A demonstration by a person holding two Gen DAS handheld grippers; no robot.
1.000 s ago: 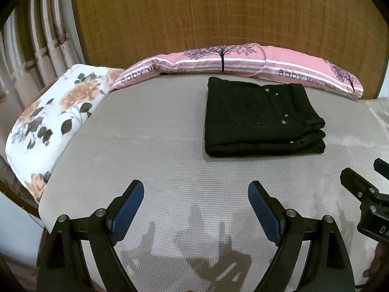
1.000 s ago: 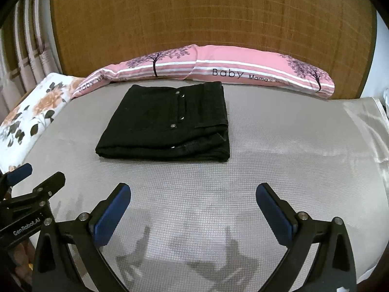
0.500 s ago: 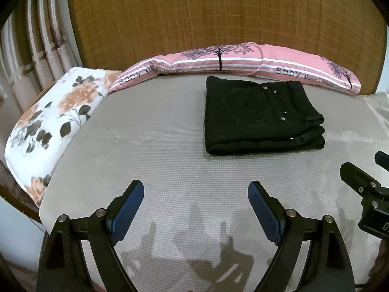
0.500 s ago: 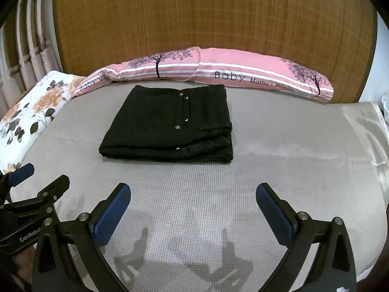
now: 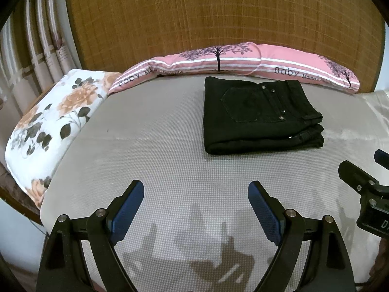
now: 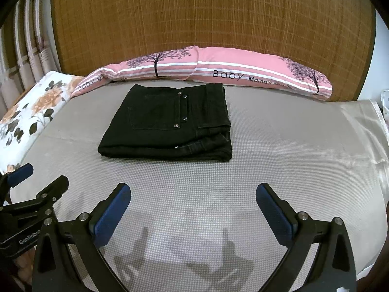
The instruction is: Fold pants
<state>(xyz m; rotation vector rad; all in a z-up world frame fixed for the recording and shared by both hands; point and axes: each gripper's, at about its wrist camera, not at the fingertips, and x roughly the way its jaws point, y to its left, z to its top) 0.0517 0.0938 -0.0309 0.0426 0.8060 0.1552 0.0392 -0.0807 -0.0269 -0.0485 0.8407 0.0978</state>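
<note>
The black pants (image 5: 257, 114) lie folded into a compact rectangle on the grey bed surface (image 5: 150, 150), back pocket up; they also show in the right wrist view (image 6: 170, 126). My left gripper (image 5: 195, 194) is open and empty, well short of the pants, above the near part of the bed. My right gripper (image 6: 193, 197) is open and empty, also near the front edge. The right gripper shows at the right edge of the left wrist view (image 5: 364, 185), and the left gripper shows at the left edge of the right wrist view (image 6: 31, 194).
A long pink pillow (image 5: 243, 60) lies against the woven headboard (image 5: 218, 17) behind the pants. A floral pillow (image 5: 48, 119) sits at the bed's left edge, curtains (image 5: 29, 48) beyond it. A shiny cloth (image 6: 364, 131) covers the right side.
Both grippers have drawn back and risen slightly from the pants, staying open. The folded pants have not moved.
</note>
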